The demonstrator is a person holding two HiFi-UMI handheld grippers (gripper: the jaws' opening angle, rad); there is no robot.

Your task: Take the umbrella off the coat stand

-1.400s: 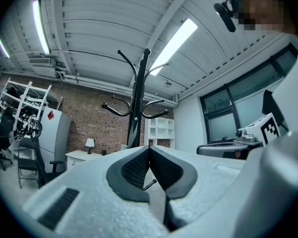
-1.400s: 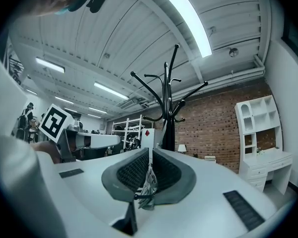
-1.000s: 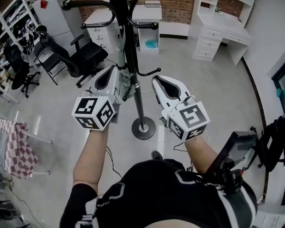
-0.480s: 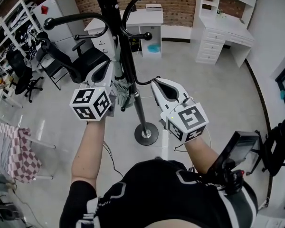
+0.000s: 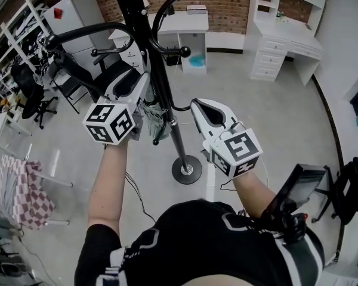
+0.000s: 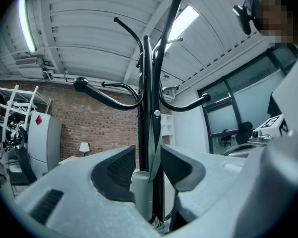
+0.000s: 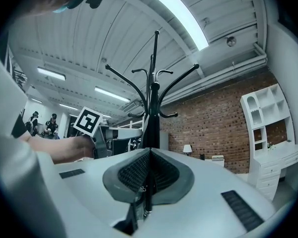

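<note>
Coat stand: my head view cuts off its top. The folded grey umbrella hangs against the pole, half hidden behind my left gripper. Its jaws have just been opening and stand wide, umbrella handle between them, pads clear. Right gripper: jaws pinched together; can't tell if anything thin is nipped.

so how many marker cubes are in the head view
2. One marker cube rides the left gripper, whose jaws have just been opening with the umbrella between them; the other cube rides the right gripper. None seems hidden.
</note>
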